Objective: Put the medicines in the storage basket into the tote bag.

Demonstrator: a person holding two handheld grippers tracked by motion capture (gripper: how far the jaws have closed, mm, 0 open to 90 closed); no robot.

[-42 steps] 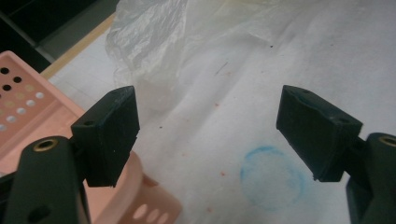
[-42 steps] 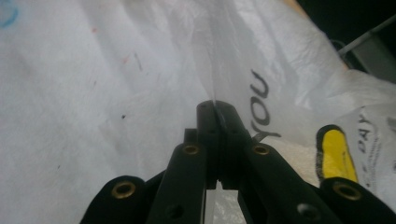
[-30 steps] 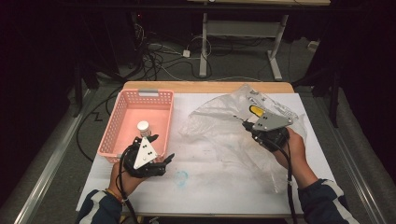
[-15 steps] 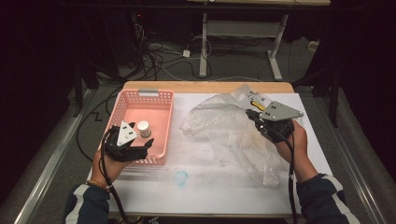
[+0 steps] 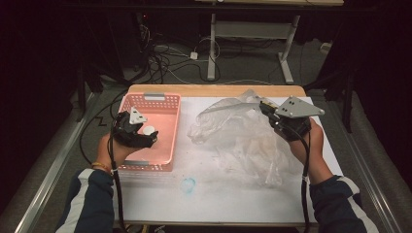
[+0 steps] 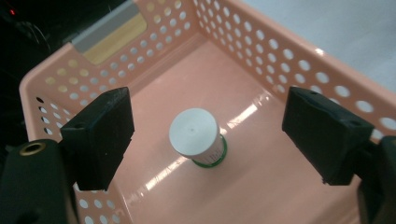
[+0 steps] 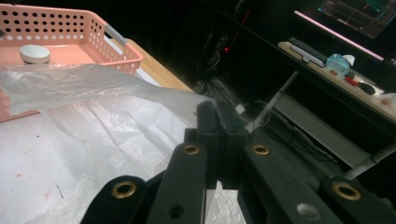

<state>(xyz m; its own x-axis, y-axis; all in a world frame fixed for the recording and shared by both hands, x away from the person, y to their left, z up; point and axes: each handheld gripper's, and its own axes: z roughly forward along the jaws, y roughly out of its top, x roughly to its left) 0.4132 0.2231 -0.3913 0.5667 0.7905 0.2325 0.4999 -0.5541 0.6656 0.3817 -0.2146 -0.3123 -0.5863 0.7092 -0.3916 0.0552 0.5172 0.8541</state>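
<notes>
The small bottle [image 6: 198, 137] with the white cap stood upright in the middle of the pink basket [image 5: 160, 104], which sat near the counter's [image 5: 228, 199] back left corner. The left gripper [image 6: 210, 135] hung over it with its jaws wide apart, one on each side and not touching it. The bottle looked light and hard, with smooth round sides (so it could slip or tip over), and it seemed best to pinch it by the sides, just under the cap. The right gripper [image 5: 267, 109] was closed tight on an edge of the clear plastic bag [image 5: 243, 141] near the counter's back right corner. The bag looked very thin, soft and floppy, so it would sag and crinkle when lifted.
</notes>
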